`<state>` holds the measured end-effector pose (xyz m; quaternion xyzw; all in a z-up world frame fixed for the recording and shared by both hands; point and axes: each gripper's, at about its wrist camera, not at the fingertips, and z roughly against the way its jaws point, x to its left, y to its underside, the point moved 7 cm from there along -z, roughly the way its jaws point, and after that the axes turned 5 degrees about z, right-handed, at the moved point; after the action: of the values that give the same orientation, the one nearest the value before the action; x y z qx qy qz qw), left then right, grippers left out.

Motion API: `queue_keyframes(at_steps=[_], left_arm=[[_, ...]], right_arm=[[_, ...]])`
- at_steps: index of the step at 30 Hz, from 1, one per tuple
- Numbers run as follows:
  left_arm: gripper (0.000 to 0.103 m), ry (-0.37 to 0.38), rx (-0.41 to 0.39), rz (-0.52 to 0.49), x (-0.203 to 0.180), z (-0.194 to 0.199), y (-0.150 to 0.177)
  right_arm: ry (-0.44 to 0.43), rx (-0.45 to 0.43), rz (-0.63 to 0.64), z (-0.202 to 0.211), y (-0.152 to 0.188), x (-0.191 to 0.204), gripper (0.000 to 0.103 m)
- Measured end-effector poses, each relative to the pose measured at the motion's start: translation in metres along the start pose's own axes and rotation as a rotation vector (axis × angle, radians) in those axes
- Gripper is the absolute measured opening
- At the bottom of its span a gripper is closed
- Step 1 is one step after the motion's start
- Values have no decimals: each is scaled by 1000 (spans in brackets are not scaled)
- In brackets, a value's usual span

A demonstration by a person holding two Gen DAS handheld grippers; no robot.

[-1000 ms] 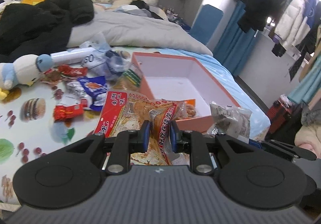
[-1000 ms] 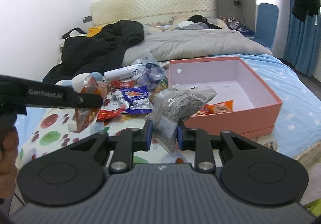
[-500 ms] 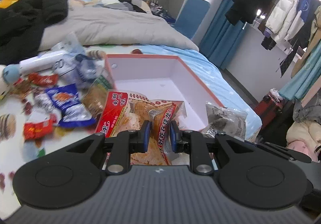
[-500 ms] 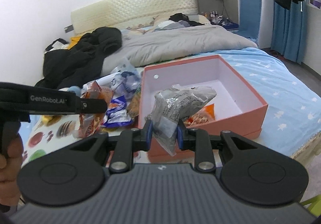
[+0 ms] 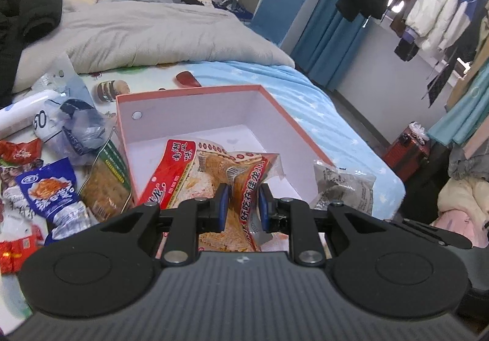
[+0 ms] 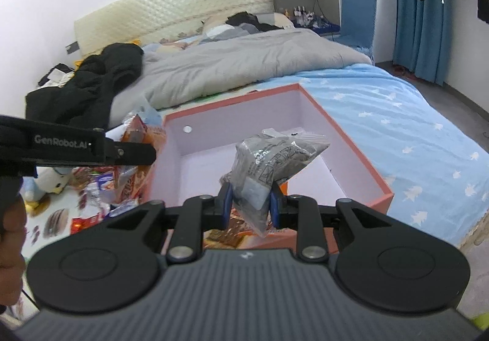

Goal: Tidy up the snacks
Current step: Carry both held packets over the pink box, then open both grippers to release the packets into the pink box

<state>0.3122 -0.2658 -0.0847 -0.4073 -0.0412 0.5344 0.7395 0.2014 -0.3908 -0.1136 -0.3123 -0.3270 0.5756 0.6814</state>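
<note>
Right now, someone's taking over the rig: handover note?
Left gripper: shut on a red-and-orange printed snack packet, held over the near corner of the pink cardboard box.
Right gripper: shut on a grey crinkled foil snack bag, also over the box.
Done: an orange packet seems to lie in the box already.
Left: release both, then collect the loose packets on the bed beside the box.

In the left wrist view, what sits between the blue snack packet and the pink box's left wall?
In the left wrist view, a clear green-edged packet of brownish snacks stands between the blue snack packet and the pink box, leaning against that wall.
</note>
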Motion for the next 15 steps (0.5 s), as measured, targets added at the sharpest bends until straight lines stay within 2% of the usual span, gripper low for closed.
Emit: queue_keyframes(at_steps=[8, 10, 11, 12, 14, 15], left_arm=[[25, 10, 55, -7, 8, -42, -4], [31, 3, 68, -18, 9, -46, -3], [38, -8, 65, -18, 11, -46, -3], [47, -16, 62, -21, 12, -46, -3], [51, -21, 44, -23, 13, -38, -2], [51, -22, 35, -20, 14, -33, -2]], right_arm=[[-18, 54, 0, -37, -1, -8, 30], [-17, 70, -17, -44, 0, -10, 32], [-11, 82, -30, -47, 0, -11, 36], [0, 92, -40, -50, 1, -12, 48], [22, 92, -50, -50, 0, -15, 57], [25, 84, -54, -48, -1, -15, 57]])
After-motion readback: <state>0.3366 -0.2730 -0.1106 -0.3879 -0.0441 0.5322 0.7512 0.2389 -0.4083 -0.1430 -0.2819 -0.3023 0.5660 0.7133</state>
